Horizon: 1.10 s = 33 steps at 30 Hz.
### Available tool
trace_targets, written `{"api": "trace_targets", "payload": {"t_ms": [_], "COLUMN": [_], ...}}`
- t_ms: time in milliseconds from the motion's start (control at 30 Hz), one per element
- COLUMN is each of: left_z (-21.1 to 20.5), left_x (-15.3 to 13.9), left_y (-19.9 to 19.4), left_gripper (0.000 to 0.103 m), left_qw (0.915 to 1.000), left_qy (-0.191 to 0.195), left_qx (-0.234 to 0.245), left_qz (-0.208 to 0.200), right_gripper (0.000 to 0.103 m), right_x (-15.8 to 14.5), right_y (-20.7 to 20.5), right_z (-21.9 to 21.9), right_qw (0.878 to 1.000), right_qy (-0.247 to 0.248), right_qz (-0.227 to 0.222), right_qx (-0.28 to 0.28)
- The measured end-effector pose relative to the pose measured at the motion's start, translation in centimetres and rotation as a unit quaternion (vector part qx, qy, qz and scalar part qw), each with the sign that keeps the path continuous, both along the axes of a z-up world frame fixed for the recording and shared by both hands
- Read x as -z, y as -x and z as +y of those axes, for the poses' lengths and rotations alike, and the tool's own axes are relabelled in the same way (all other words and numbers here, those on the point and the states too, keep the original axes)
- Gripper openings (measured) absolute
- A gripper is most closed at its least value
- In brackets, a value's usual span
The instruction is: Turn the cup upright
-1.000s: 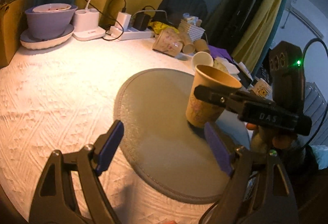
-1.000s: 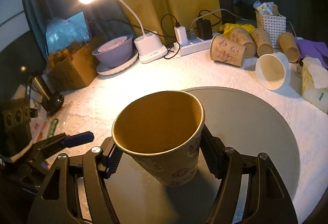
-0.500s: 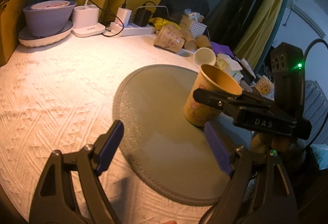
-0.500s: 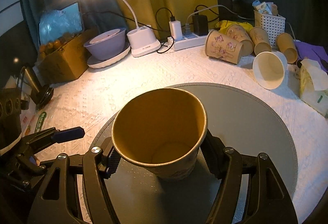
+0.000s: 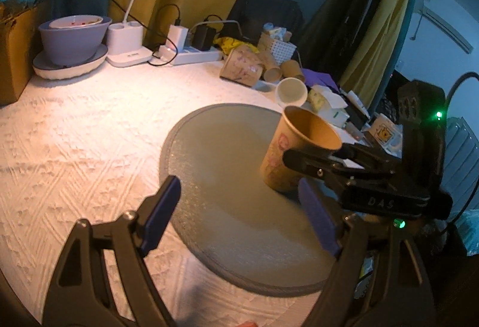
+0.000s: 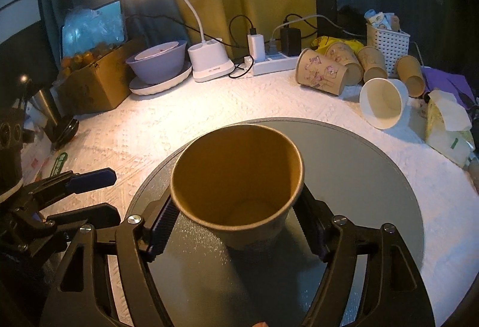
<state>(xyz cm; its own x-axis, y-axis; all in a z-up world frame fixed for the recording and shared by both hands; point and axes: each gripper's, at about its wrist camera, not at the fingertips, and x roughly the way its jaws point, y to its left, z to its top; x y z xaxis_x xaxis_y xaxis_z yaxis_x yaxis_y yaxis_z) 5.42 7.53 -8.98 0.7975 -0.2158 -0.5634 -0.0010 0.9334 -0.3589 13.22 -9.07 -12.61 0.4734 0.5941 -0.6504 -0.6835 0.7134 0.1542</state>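
On the grey mat (image 6: 374,177) the cup (image 6: 236,177) stands mouth-up, apparently flipped, with the right gripper (image 6: 236,225) fingers pinching it, unreleased, and the left gripper (image 5: 239,216) fingers spread.

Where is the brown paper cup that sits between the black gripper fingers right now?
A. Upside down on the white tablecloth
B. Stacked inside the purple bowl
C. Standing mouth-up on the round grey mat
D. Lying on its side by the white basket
C: the brown paper cup stands open end up on the round grey mat, between the right gripper fingers.
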Motion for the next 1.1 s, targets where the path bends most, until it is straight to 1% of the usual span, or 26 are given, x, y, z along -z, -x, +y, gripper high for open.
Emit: {"api": "trace_targets", "payload": {"t_ms": [467, 800, 867, 933, 1100], "left_z": [-1.7, -3.4, -3.8, -4.2, -5.3], "left_x": [-1.4, -2.9, -3.4, -3.9, -4.9], "left_y": [2.4, 4.2, 4.4, 4.8, 5.3], "left_gripper": [0.082, 0.083, 0.089, 0.092, 0.093], "left_qw": [0.9998, 0.9987, 0.9984, 0.9979, 0.9966], "left_qy": [-0.009, -0.033, -0.038, -0.042, -0.056], "left_qx": [-0.004, 0.000, 0.001, 0.002, 0.006], "left_qz": [-0.018, -0.039, -0.042, -0.050, -0.061], "right_gripper": [0.076, 0.076, 0.076, 0.076, 0.076], "right_x": [-1.3, -3.0, -3.3, -3.6, -4.7], "right_y": [3.4, 6.0, 6.5, 6.9, 8.1], "right_z": [-3.0, -5.4, -5.8, -6.2, -7.3], "right_qw": [1.000, 0.998, 0.998, 0.998, 0.996], "right_qy": [-0.003, -0.015, -0.018, -0.022, -0.032], "right_qz": [-0.022, -0.045, -0.050, -0.055, -0.070], "right_qx": [0.019, 0.032, 0.034, 0.035, 0.040]}}
